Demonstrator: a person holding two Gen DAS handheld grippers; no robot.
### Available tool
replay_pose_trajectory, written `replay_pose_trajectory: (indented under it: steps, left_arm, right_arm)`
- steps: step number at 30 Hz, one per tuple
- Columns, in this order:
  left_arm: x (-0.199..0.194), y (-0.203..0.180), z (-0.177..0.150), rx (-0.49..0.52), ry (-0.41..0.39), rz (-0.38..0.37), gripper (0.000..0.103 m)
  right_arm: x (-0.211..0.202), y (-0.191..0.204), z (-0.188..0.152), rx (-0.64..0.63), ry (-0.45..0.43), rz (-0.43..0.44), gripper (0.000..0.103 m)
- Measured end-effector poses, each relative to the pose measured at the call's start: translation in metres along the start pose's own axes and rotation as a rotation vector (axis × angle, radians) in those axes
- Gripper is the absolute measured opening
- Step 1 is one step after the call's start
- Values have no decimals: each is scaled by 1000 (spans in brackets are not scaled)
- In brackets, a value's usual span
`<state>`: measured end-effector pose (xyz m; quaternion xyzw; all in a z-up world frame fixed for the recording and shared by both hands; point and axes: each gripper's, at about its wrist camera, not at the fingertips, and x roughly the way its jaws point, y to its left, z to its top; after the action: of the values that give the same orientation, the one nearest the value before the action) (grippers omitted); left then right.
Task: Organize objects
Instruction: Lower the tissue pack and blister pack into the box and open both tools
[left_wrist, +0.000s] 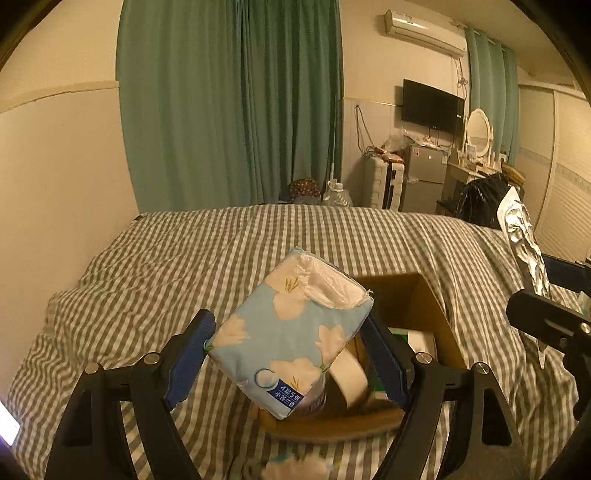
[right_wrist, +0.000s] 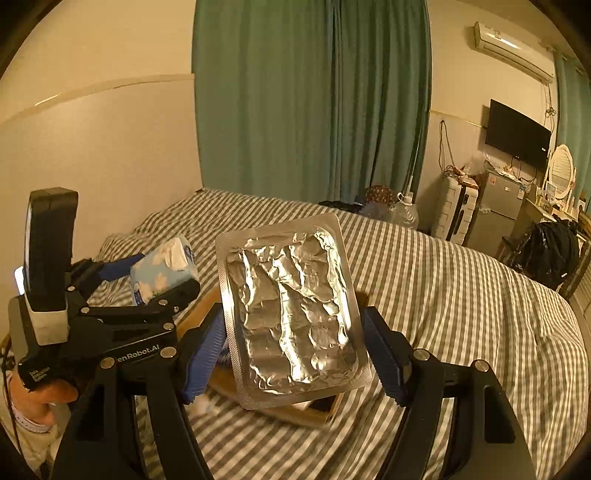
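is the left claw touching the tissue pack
Touching. In the left wrist view the left claw has both blue pads pressed against the sides of the tissue pack, holding it in the air above the cardboard box.

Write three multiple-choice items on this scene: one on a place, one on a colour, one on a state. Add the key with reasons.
1. Where does the cardboard box sit?
A. on the striped bedcover
B. on a desk
C. on the floor

2. What colour are the curtains?
A. red
B. green
C. white

3. What does the right tool hold?
A. nothing
B. a bottle
C. a foil blister pack

Key: 1 A, the box rests on the grey-and-white bedding. 2 B, green drapes hang behind the bed. 3 C, the silver pack stands between its blue pads, while the left tool grips a tissue pack.
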<state>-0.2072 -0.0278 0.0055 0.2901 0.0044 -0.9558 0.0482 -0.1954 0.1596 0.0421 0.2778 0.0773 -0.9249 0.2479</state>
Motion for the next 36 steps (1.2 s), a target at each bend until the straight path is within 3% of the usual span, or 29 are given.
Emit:
replay_pose_trajectory:
  steps: [9, 21, 29, 33, 36]
  left_arm:
    - [68, -14, 15, 44, 37, -24, 82]
    - [130, -22, -10, 83, 166, -68, 82]
    - [122, -20, -16, 92, 172, -78, 86]
    - [114, -21, -13, 92, 159, -38, 97]
    - [101, -18, -7, 79, 143, -15, 100]
  right_arm:
    - [64, -25, 13, 53, 40, 32, 72]
    - [133, -39, -22, 96, 159, 63, 73]
    - [127, -43, -28, 129, 150, 54, 74]
    - [113, -43, -21, 128, 129, 30, 86]
    - [93, -44, -13, 133, 96, 10, 87]
